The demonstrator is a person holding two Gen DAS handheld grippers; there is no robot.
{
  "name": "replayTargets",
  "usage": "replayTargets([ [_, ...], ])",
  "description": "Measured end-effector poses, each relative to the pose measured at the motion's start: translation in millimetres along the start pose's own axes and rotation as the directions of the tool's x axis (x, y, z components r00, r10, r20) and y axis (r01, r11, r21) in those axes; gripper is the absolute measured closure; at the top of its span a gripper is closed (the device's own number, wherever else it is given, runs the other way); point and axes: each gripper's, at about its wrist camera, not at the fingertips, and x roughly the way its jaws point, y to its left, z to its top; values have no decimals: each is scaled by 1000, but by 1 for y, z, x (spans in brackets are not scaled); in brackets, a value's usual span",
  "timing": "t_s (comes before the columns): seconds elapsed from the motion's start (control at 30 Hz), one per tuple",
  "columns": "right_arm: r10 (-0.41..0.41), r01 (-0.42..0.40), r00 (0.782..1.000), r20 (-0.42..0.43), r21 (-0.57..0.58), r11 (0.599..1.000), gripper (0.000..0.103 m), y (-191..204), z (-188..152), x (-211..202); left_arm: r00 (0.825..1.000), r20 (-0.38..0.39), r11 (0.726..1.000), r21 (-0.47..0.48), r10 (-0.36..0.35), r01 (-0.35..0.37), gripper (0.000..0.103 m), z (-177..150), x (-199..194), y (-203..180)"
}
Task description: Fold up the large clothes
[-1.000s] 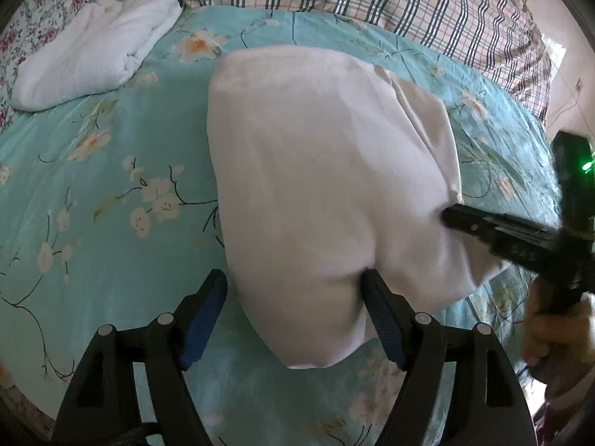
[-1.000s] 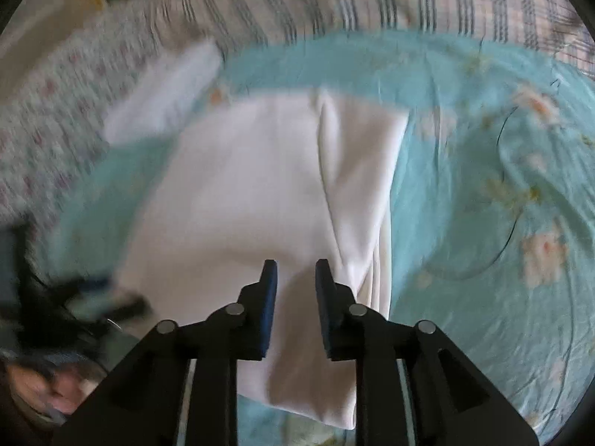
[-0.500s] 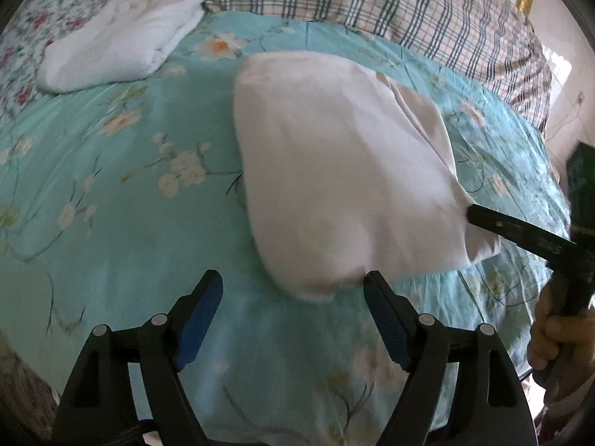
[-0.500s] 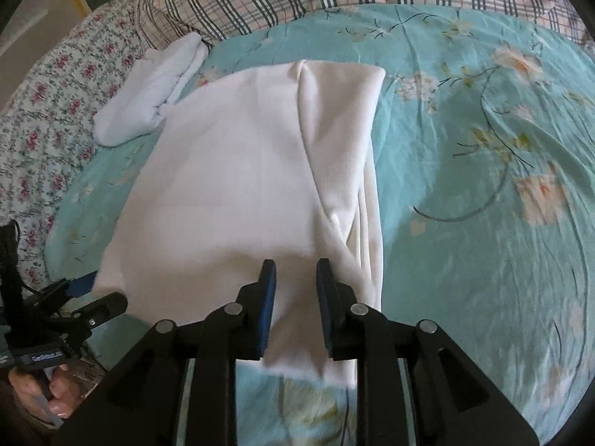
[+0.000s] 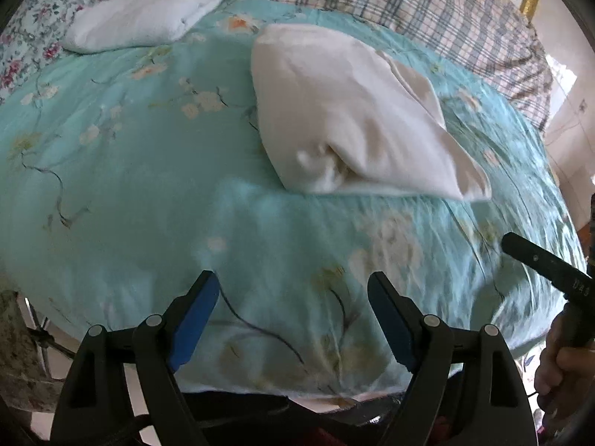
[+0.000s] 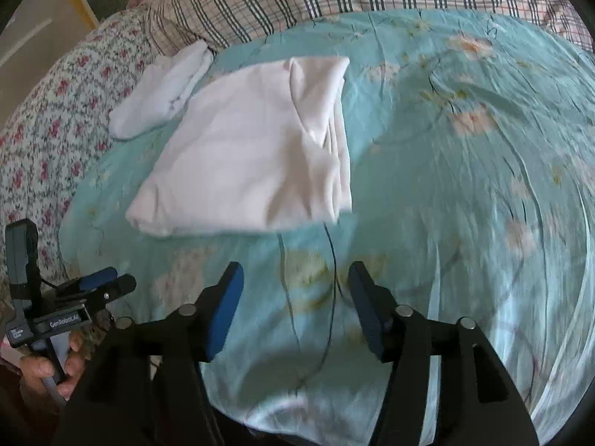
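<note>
A bed fills both views, its turquoise flowered cover (image 5: 156,193) spread from a rose-print sheet (image 6: 48,126) at the left to plaid pillows (image 5: 427,11) along the head. At the far left a small folded white bundle (image 5: 148,11) lies by the pillows, well apart from the work, likely a piece already finished and set aside. Near the middle of the bed rests the folded white garment (image 5: 346,111), a compact wedge with its layered edge on the right side (image 6: 260,148); it lies free on the cover, touched by neither tool, which suggests this fold is judged complete.

The left gripper (image 5: 293,316) hangs over bare cover near the bed's foot, its blue fingers (image 5: 193,316) spread wide with nothing between them. To the right, the right gripper (image 6: 293,312) is held the same way, fingers spread over the cover and empty; a hand (image 5: 565,368) grips its handle at the edge of the left view.

A second ago the garment filled the left view, its near hem between the left fingers, and the right fingers stood nearly together at the cloth's near edge. Since then the right jaws have just been opening, the left jaws widened a little, and both tools have drawn back, so the garment now sits farther off, with a small pucker at its near corner.
</note>
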Motion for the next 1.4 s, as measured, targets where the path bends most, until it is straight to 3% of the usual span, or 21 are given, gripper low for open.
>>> replayTargets([
  [0.13, -2, 2, 1000, -12, -36, 999, 35, 8, -12, -6, 999, -31, 997, 77, 30, -28, 20, -3, -4, -11],
  [0.3, 13, -10, 1000, 23, -101, 995, 32, 18, 3, -32, 983, 161, 979, 168, 86, -113, 19, 15, -63, -25],
  [0.33, 21, -16, 999, 47, -116, 993, 24, 23, 7, -41, 977, 193, 975, 184, 85, -122, 16, 19, -75, -27],
  [0.4, 40, -24, 994, 106, -150, 988, 21, 30, 18, -62, 972, 226, 969, 217, 68, -118, 7, 30, -92, -32],
  [0.43, 42, -23, 992, 118, -157, 987, 20, 33, 21, -68, 973, 223, 968, 225, 62, -113, 0, 37, -94, -33],
  [0.63, 35, -14, 994, 107, -191, 981, 16, 42, 33, -65, 973, 201, 967, 207, 109, -151, 0, 41, -81, -32],
  [0.8, 122, -117, 992, 35, -124, 985, 16, 37, 30, -49, 986, 133, 978, 167, 102, -124, 1, 31, -67, -19],
  [0.87, 179, -169, 981, 73, -127, 977, 16, 37, 32, -56, 983, 140, 977, 158, 118, -140, 1, 32, -67, -18],
  [0.97, 182, -162, 975, 130, -152, 975, 15, 38, 34, -56, 984, 134, 983, 121, 120, -137, 1, 38, -64, -15],
  [1.13, 189, -188, 982, 0, -87, 978, 15, 32, 43, -29, 983, 141, 986, 101, 117, -132, 1, 51, -61, -12],
  [1.2, 215, -214, 977, 1, -55, 975, 14, 27, 51, -28, 982, 143, 985, 99, 123, -138, 1, 57, -59, -12],
  [1.3, 268, -268, 963, -2, 3, 963, 0, 16, 58, -19, 985, 131, 989, 80, 116, -127, 1, 66, -52, -12],
  [1.4, 224, -225, 972, -63, 5, 974, 0, 16, 62, -7, 986, 125, 990, 73, 109, -119, 1, 73, -46, -14],
])
